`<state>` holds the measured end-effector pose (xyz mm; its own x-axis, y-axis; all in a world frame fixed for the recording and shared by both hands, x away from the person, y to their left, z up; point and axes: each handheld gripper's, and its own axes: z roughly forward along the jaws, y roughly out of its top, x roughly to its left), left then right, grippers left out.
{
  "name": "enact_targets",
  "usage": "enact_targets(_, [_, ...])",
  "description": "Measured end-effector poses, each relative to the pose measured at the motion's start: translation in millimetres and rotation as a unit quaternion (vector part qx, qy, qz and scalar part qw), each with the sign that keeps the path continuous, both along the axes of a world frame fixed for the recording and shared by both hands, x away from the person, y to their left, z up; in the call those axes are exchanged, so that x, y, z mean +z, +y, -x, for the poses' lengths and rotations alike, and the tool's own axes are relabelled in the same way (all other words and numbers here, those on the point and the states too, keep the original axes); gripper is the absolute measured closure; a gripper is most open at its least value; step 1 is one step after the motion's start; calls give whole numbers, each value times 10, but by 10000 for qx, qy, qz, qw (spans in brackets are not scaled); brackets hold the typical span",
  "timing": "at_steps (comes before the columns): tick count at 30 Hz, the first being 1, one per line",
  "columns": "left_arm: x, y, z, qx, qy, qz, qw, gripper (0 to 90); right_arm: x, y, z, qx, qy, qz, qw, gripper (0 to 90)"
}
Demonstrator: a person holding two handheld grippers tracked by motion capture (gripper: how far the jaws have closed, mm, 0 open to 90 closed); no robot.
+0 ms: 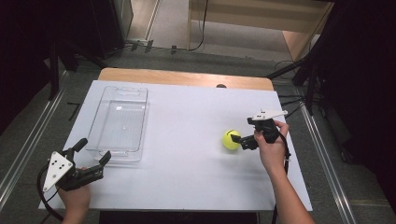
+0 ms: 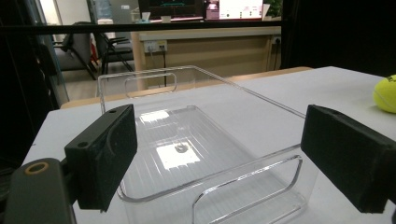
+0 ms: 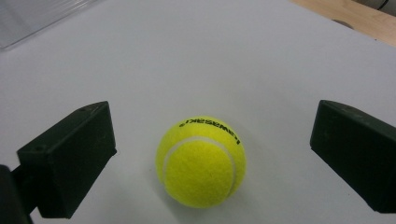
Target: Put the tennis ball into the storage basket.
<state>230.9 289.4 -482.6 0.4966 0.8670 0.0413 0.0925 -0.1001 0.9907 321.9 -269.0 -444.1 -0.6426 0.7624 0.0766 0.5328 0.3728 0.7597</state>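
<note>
A yellow tennis ball [image 1: 230,139] lies on the white table right of centre. My right gripper [image 1: 241,141] is right beside it, held by a hand coming from the lower right. In the right gripper view the ball [image 3: 201,161] sits between the wide-open jaws of that gripper [image 3: 213,158], touching neither. A clear plastic bin [image 1: 99,116] stands empty at the left. My left gripper [image 1: 93,150] hovers open at the bin's near end. In the left gripper view the bin [image 2: 261,100] lies just beyond the open gripper [image 2: 227,154], and the ball [image 2: 386,93] shows at the far right.
The white board [image 1: 187,177] covers a wooden table whose far edge [image 1: 187,77] shows behind it. Metal rails [image 1: 28,140] run along both sides on the floor. Black stands and cables crowd the far right.
</note>
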Motion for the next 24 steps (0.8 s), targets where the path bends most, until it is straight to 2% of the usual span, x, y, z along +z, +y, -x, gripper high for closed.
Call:
enact_targets(6, [0,0,0,-1,0,0,10000,113,-19,23,-45,61,109,84,9999,0])
enact_targets(8, [0,0,-1,-3,-1,3,10000,113,-23,46,-62,61,238,117,9996,0])
enact_targets(11, [0,0,-1,-3,0,4,10000,113,-29,54,-85,134,243,152,9995,0])
enact_targets(19, [0,0,-1,-4,-1,3,10000,113,-83,85,-140,150,503,264,9983,0])
enact_targets(24, [0,0,-1,-5,0,3,10000,113,-115,81,-174,170,588,321,9976,0])
